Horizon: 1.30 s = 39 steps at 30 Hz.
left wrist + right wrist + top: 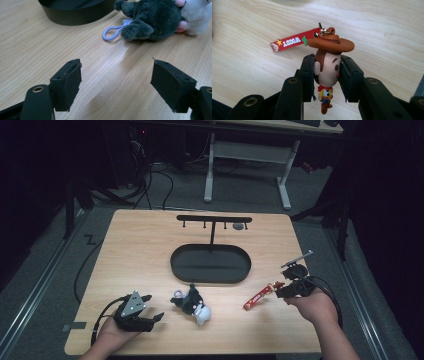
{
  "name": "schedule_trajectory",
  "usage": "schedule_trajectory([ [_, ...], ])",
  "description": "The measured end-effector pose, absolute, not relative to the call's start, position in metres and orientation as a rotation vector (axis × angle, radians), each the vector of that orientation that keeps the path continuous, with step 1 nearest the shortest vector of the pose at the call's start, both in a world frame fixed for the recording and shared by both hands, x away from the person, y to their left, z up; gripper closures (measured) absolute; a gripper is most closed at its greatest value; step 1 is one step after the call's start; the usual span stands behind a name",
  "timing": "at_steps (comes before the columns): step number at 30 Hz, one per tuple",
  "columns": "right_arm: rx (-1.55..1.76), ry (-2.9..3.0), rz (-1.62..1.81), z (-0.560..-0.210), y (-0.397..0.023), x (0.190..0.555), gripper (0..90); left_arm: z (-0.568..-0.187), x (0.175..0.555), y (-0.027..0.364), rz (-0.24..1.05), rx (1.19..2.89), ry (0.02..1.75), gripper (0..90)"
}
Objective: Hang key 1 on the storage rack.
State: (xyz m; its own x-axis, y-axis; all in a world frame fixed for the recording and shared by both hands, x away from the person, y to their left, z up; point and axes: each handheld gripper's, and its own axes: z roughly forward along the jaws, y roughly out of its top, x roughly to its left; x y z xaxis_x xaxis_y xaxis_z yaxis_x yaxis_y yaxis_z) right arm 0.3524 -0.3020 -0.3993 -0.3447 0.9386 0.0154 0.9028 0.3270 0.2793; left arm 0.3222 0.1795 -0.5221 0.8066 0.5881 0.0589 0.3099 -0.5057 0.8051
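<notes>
The cowboy keychain (327,67) sits clamped by its head between the two black jaws of the right gripper (283,288), at about four o'clock on the table (145,240). Its brown hat tops the jaws, and its red strap (255,298) trails toward eight o'clock from the figure, down to the wood. At seven o'clock the left gripper (151,309) lies low on the table with its jaws spread wide and nothing between them. Just at three o'clock of it lies a dark plush toy (190,301) with a white part and a pale blue loop (112,33). At the centre stands a black oval tray (210,275) with a hook rack (214,219) rising at its twelve o'clock.
</notes>
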Motion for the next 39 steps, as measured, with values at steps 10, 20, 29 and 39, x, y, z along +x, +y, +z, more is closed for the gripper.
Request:
schedule_trajectory([
  [10,1.640,2.446,0.371,-0.372,-0.285,0.354,66.7,-0.521,0.322,0.180,0.412,2.127,0.659,24.4],
  [20,1.618,2.443,0.383,-0.351,-0.272,0.360,66.7,-0.521,0.323,0.182,0.408,2.124,0.661,24.4],
  [29,1.598,2.438,0.400,-0.338,-0.264,0.369,66.7,-0.521,0.323,0.182,0.407,2.120,0.664,24.4],
  [39,1.578,2.430,0.439,-0.330,-0.255,0.382,66.7,-0.522,0.323,0.181,0.404,2.130,0.661,24.4],
])
